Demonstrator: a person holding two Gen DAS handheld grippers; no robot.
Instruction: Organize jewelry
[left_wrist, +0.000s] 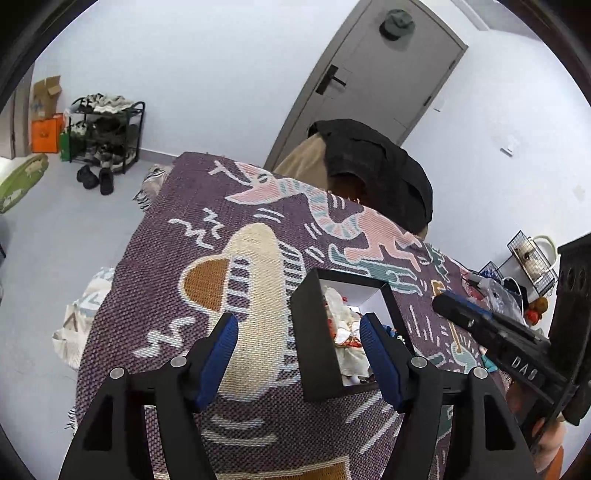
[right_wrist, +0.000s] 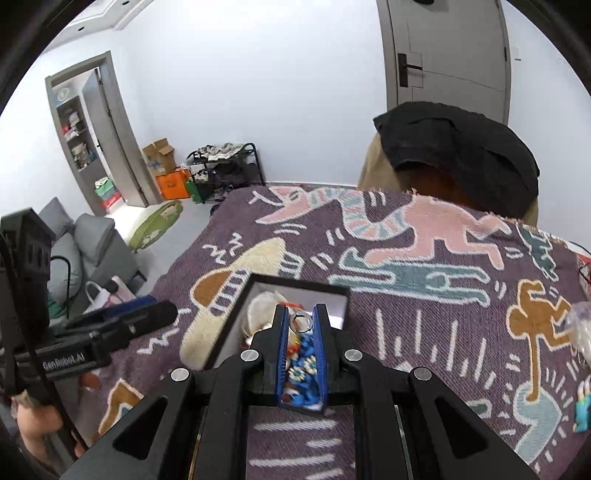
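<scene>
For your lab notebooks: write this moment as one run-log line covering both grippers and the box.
left gripper: open, empty | right gripper: shut on small silver ring | black box: open, jewelry inside, on patterned blanket

Cloth (left_wrist: 155, 266): coarse woven textile, matt, with a frayed fringe at its far edge. Box (left_wrist: 314, 354) on the cloth: matt black outer walls, smooth white lining. Ring (right_wrist: 300, 320) above the box: polished metal, glossy. Beads (right_wrist: 303, 369) below the ring: glossy blue and white. Pads (left_wrist: 221, 358) beside the box: ribbed blue rubber-like facing on matt black plastic fingers with bright metal pins. Door (left_wrist: 373, 92) behind the cloth: smooth, satin grey.
</scene>
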